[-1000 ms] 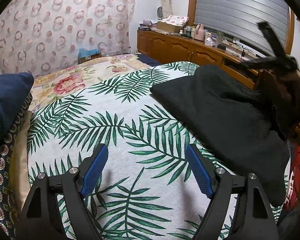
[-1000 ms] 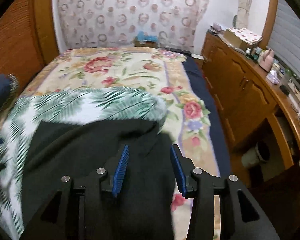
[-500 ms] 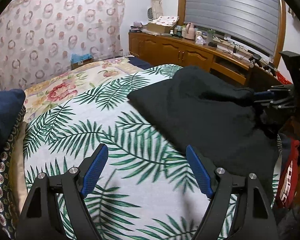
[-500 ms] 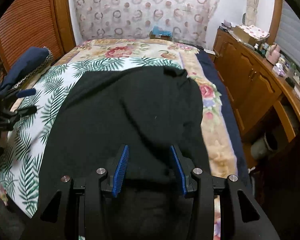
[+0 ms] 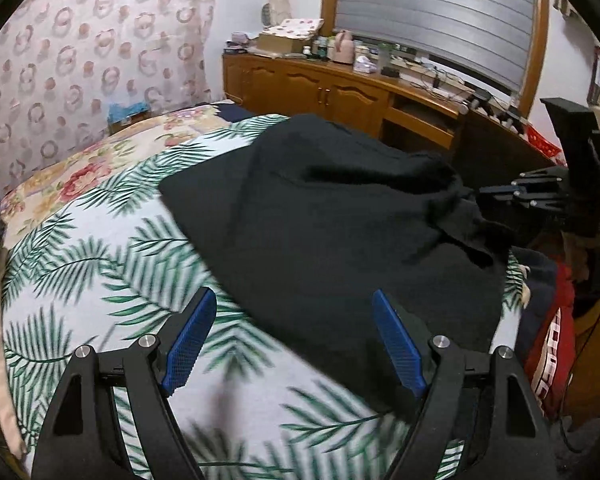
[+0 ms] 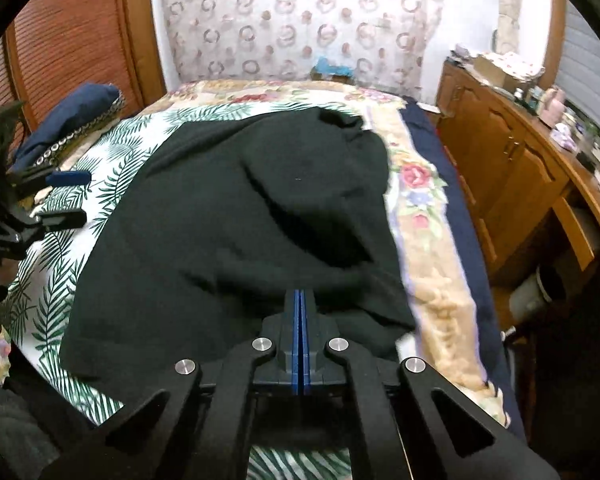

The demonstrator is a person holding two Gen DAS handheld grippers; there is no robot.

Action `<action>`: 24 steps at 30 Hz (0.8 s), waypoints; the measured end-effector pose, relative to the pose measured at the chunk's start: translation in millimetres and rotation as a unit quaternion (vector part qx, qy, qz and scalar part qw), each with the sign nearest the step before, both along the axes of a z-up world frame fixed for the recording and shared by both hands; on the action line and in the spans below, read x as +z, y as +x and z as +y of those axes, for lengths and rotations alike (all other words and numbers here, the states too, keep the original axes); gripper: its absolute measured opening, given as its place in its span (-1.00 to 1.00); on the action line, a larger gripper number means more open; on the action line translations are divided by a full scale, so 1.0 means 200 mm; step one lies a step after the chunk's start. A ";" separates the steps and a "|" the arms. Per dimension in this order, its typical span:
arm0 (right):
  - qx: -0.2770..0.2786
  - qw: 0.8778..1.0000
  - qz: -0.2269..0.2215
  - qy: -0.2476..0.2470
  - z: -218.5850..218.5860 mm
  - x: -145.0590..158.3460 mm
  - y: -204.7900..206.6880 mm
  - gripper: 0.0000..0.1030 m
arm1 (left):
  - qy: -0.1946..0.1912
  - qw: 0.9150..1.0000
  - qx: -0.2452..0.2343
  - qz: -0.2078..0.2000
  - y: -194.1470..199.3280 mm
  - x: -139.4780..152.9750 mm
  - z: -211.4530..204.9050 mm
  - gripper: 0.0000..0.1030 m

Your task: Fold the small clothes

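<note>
From the left wrist: the left gripper [image 5: 294, 336] has its blue fingers [image 5: 189, 334] spread wide with nothing pinched. They hang over the leaf sheet [image 5: 100, 264]. The black cloth [image 5: 340, 216] lies just ahead and under the right-hand finger. Far to the right, the right gripper [image 5: 496, 191] bites the cloth's edge.

From the right wrist: the right gripper [image 6: 300, 300] is pressed together, pinching the near edge of the black cloth [image 6: 240, 216], which spreads ahead. The left gripper [image 6: 70, 196] is to the left, open.

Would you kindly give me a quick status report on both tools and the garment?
Right tool shut on black garment edge. Left tool open, empty, over garment's near edge. Garment spread, rumpled, on palm-print cover. Nothing blocking.
</note>
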State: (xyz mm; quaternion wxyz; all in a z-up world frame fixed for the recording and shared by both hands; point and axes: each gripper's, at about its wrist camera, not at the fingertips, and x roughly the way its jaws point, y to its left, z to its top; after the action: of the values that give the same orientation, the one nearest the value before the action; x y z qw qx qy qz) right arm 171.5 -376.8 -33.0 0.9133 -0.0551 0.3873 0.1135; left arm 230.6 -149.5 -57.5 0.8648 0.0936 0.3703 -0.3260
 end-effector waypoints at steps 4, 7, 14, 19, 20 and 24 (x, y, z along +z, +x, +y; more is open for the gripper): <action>-0.017 1.000 -0.016 0.008 -0.03 0.01 -0.07 -0.97 | 0.002 1.000 -0.008 0.003 -0.04 -0.01 -0.07 0.57; -0.016 0.999 -0.029 0.019 0.03 0.00 -0.08 -0.43 | 0.011 1.000 -0.010 0.008 -0.05 -0.04 -0.11 0.57; 0.022 0.997 -0.037 0.066 0.18 -0.07 0.05 -0.03 | 0.049 0.998 -0.009 0.031 -0.06 -0.16 -0.18 0.57; 0.019 0.999 -0.023 0.045 0.21 -0.15 0.13 -0.04 | 0.041 0.999 -0.008 0.026 -0.07 -0.18 -0.18 0.63; 0.018 0.999 -0.019 0.040 0.19 -0.16 0.14 -0.04 | 0.042 0.999 -0.007 0.026 -0.07 -0.18 -0.18 0.71; 0.018 0.999 -0.009 0.029 0.16 -0.18 0.14 -0.75 | 0.052 0.998 -0.009 0.028 -0.06 -0.19 -0.20 0.83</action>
State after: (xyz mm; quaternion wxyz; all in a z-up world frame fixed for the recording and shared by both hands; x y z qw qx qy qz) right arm 199.8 -345.8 -69.4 0.9157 -0.0362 0.3748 0.1407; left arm 217.9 -190.4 -96.1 0.8449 0.1326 0.4101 -0.3167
